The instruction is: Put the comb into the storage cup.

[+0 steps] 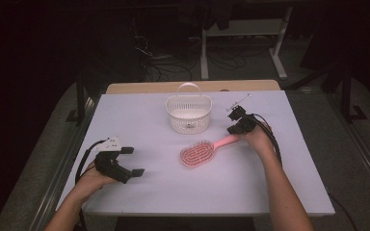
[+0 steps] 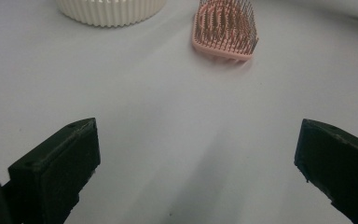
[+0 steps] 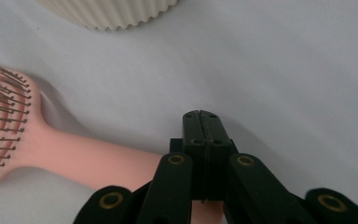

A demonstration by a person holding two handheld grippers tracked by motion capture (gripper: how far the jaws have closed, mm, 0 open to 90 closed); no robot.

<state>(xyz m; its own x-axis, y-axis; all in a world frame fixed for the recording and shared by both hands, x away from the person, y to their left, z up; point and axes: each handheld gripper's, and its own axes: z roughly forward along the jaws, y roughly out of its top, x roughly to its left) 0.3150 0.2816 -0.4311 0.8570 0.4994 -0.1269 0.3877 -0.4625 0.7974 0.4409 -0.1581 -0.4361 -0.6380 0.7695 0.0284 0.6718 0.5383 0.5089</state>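
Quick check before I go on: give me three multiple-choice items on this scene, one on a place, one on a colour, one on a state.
1. Where does the hairbrush lie?
A. Inside the basket
B. On the table, on the person's side of the basket
C. On the floor

2. What colour is the hairbrush?
A. Blue
B. Black
C. Pink

3. How do the left tongs stand?
A. Open, with nothing between them
B. Shut on the hairbrush
C. Shut on the basket's handle

Answers:
1 B: the high view shows it flat on the white top, outside the basket.
2 C: head and handle are pink.
3 A: the left gripper view shows the jaws wide apart over bare table.
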